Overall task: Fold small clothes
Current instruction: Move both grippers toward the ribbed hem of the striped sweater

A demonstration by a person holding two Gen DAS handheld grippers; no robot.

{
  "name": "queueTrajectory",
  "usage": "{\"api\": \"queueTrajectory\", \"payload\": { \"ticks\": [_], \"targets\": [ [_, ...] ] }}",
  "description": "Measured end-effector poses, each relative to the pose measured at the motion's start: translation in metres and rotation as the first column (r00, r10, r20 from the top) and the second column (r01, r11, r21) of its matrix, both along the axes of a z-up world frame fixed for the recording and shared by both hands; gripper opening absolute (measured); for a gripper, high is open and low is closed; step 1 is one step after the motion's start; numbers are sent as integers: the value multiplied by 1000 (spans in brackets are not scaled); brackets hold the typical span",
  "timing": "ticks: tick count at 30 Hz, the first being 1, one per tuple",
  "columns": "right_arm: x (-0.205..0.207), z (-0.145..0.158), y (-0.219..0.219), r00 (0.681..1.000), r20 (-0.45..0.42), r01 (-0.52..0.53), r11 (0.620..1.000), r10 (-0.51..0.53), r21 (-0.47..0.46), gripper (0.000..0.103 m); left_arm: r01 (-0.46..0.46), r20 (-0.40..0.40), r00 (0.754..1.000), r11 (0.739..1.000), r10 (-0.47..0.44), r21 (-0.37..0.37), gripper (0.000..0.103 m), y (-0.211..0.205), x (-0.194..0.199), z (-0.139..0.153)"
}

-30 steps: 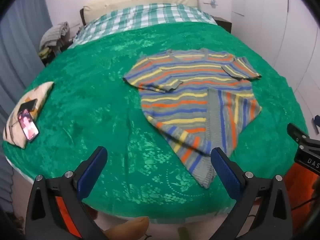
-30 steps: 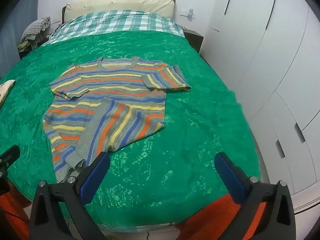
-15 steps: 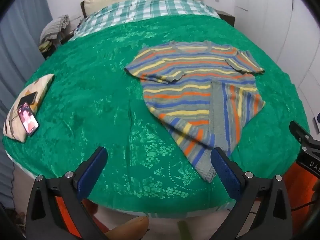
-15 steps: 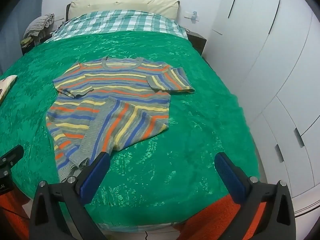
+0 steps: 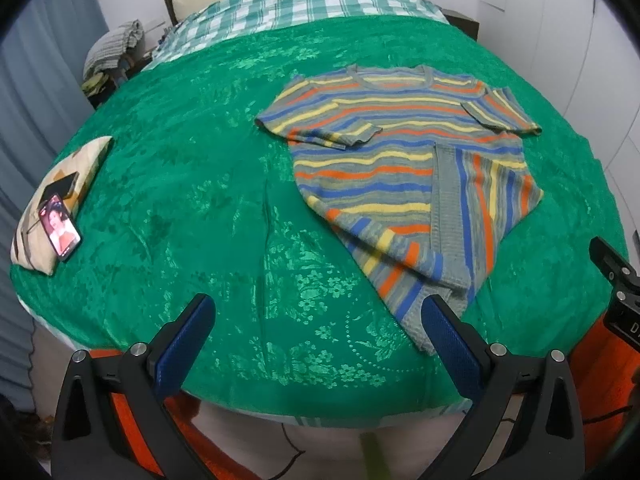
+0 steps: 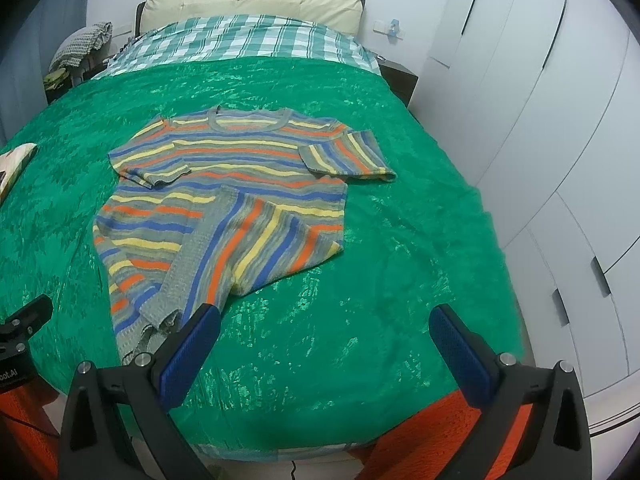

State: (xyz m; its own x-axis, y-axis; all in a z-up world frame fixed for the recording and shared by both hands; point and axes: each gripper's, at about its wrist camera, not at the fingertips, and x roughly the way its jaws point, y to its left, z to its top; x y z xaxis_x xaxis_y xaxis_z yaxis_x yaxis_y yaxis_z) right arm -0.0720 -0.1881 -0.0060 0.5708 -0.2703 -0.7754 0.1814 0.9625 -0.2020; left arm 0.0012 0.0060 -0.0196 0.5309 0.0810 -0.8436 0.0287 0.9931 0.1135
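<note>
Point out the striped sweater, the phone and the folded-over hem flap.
striped sweater [image 6: 240, 152], right wrist view, on the chest below the neckline.
phone [image 5: 60, 227], left wrist view, on its lit screen.
folded-over hem flap [image 6: 264, 244], right wrist view, on the vertical stripes.

Sweater [image 5: 400, 184] hem corner hidden behind left tool's finger [image 5: 452, 344].

In my left wrist view, my right gripper's housing [image 5: 624, 312] carries white lettering cut off by the frame edge; only "D" reads. In my right wrist view, my left gripper's housing [image 6: 16, 360] shows the fragment "oot.AI". I read no other text.
</note>
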Motion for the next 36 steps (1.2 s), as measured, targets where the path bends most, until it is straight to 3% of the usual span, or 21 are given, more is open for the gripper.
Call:
{"api": "queueTrajectory", "payload": {
  "ticks": [26, 30, 36],
  "targets": [
    [2, -17, 2, 999, -34, -9, 999, 10, 43, 103, -34, -27, 999, 998, 35, 53, 103, 4, 4, -10],
    [2, -20, 1, 999, -38, -8, 999, 9, 47, 103, -42, -70, 997, 998, 38, -49, 103, 11, 7, -15],
    [2, -23, -4, 999, -42, 4, 998, -2, 56, 103, -58, -141, 990, 964, 22, -258, 103, 20, 16, -25]
  ]
}}
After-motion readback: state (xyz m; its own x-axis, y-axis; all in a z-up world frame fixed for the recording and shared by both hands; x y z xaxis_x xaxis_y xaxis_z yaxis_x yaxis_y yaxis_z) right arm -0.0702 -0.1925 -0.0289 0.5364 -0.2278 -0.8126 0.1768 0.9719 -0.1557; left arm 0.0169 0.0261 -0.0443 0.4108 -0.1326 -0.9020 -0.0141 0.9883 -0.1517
